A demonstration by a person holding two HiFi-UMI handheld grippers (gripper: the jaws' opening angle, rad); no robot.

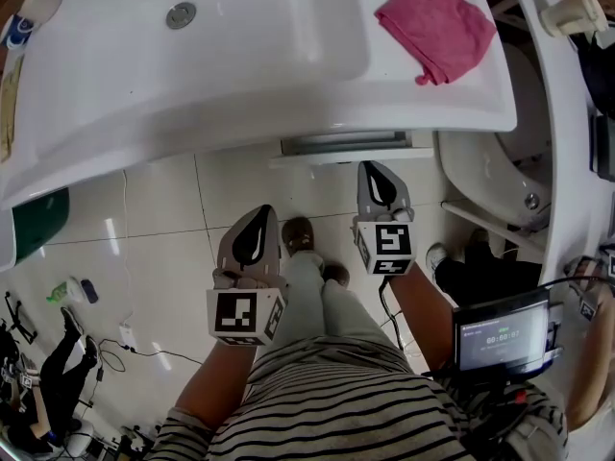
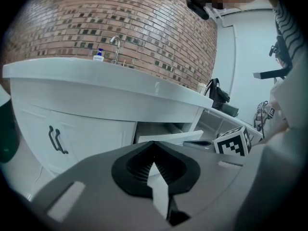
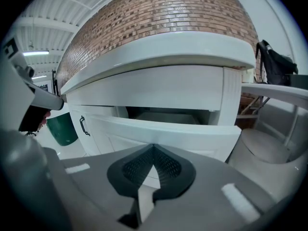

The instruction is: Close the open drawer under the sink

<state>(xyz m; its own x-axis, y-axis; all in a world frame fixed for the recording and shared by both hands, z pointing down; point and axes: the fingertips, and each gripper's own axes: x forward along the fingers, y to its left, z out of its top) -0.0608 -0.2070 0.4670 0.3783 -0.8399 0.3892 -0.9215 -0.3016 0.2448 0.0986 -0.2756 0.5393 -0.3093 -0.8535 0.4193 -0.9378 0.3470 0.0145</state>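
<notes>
The white panelled drawer stands pulled out under the white sink basin, its front proud of the cabinet face, beside the door with black handles. My right claw points straight at that front, jaws pressed together on nothing, which I judge suits a flat push. The left claw, likewise pinched and empty, hangs farther back. Open tiled floor lies ahead, and only the basin's overhanging rim crowds the approach.

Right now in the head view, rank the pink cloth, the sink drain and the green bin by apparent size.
1. pink cloth
2. green bin, only partly in view
3. sink drain, clearly smallest
</notes>
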